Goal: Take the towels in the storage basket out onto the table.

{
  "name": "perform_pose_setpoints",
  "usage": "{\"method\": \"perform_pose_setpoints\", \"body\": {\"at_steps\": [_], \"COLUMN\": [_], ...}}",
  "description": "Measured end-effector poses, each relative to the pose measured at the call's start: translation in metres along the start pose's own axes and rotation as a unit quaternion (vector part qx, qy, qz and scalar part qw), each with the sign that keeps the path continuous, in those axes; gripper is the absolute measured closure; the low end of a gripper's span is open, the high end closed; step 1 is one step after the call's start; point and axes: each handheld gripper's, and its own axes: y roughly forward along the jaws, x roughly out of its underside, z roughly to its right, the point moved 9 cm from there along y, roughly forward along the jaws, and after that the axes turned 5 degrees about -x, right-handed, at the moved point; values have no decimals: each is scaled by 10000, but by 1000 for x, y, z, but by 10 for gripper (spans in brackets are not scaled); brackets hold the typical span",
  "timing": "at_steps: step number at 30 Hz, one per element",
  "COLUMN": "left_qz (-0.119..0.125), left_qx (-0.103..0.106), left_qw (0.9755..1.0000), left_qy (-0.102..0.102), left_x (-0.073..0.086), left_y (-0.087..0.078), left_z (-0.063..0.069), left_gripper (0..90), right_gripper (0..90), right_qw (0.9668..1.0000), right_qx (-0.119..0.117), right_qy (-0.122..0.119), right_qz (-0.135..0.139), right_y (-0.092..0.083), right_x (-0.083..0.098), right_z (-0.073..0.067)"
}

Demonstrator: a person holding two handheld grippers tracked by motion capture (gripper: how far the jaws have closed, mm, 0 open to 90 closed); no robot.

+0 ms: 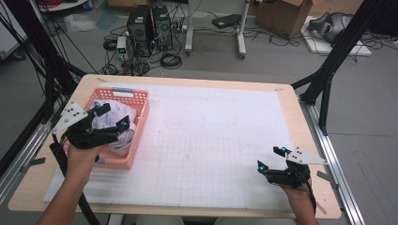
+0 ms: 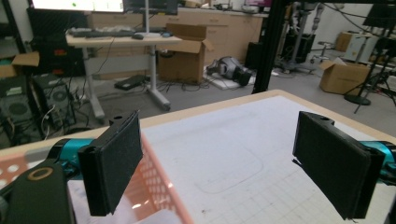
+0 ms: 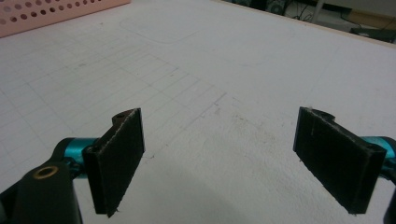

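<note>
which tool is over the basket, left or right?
The left tool: it is above the pink basket and the white cloth inside. The right tool sits apart at the table's near right, over bare gridded paper.

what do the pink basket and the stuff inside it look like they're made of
The basket looks like moulded plastic, matte pink: its walls are a regular grid of punched holes. The white heap inside reads as soft fabric, going by its folds and creases; the exact cloth can't be told.

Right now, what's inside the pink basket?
The basket holds crumpled white cloth, heaped near its rim. The left hand-held gripper, jaws open, hovers over it and covers part of the pile. Anything beneath the cloth is hidden.
</note>
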Motion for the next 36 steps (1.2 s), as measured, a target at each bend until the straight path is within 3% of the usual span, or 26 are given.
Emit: {"method": "perform_pose_setpoints", "body": {"at_steps": [4, 9, 11, 12, 13, 14, 15, 16, 18, 19, 20, 21, 26, 27, 28, 29, 30, 31, 32, 34, 36], "left_qz": [-249, -519, -783, -968, -968, -1228, -1228, -1452, -1652, -1721, -1721, -1953, -2534, -2534, -2692, -3010, -3010, -3310, -3425, -3449, -3441], "left_qx": [-134, -394, -562, -689, -689, -832, -832, -986, -1195, -1231, -1231, -1261, -1322, -1322, -1315, -1252, -1252, -1253, -1238, -1220, -1207], "left_qw": [9995, 9978, 9953, 9928, 9928, 9889, 9889, 9844, 9788, 9771, 9771, 9721, 9568, 9568, 9521, 9426, 9426, 9313, 9272, 9258, 9268], "left_qy": [-165, -119, -91, -125, -125, -103, -103, -97, -171, -216, -216, -303, -524, -524, -615, -727, -727, -861, -876, -954, -904], "left_x": [7, 14, 20, 25, 25, 32, 32, 39, 48, 51, 51, 61, 85, 85, 92, 104, 104, 118, 123, 129, 131], "left_y": [3, 8, 12, 16, 16, 21, 21, 26, 30, 31, 31, 35, 44, 44, 46, 49, 49, 52, 54, 57, 60], "left_z": [-23, -41, -51, -59, -59, -68, -68, -78, -91, -94, -94, -100, -112, -112, -113, -113, -113, -113, -114, -113, -113], "left_gripper": [158, 160, 160, 160, 160, 161, 162, 162, 164, 164, 165, 165, 168, 168, 169, 165, 161, 161, 157, 146, 125], "right_gripper": [152, 152, 152, 152, 152, 152, 152, 152, 152, 152, 152, 152, 152, 152, 152, 152, 152, 152, 152, 152, 152], "right_qw": [10000, 10000, 10000, 10000, 10000, 10000, 10000, 10000, 10000, 10000, 10000, 10000, 10000, 10000, 9999, 9999, 9999, 9999, 9999, 9999, 9999], "right_qx": [1, 15, 19, 21, 24, 24, 21, 20, 26, 25, 21, 16, 18, 17, 15, 14, 11, 7, 1, 9, 23], "right_qy": [23, 20, 22, 24, 14, 0, 3, -6, -19, -18, -10, 4, 2, 19, 11, 10, -8, -8, -5, -11, -7], "right_qz": [-25, -32, -40, -41, -42, -51, -57, -61, -65, -62, -66, -78, -83, -95, -99, -106, -104, -106, -105, -108, -122], "right_y": [0, 1, 1, 1, 1, 1, 1, 1, 1, 1, 1, 1, 2, 2, 2, 2, 2, 2, 2, 2, 2], "right_x": [1, 1, 2, 2, 2, 2, 2, 2, 2, 2, 2, 3, 3, 4, 4, 4, 4, 4, 4, 4, 4], "right_z": [0, 1, 1, 1, 1, 1, 1, 1, 2, 2, 1, 1, 1, 1, 1, 0, 0, 0, 0, 0, 1]}}
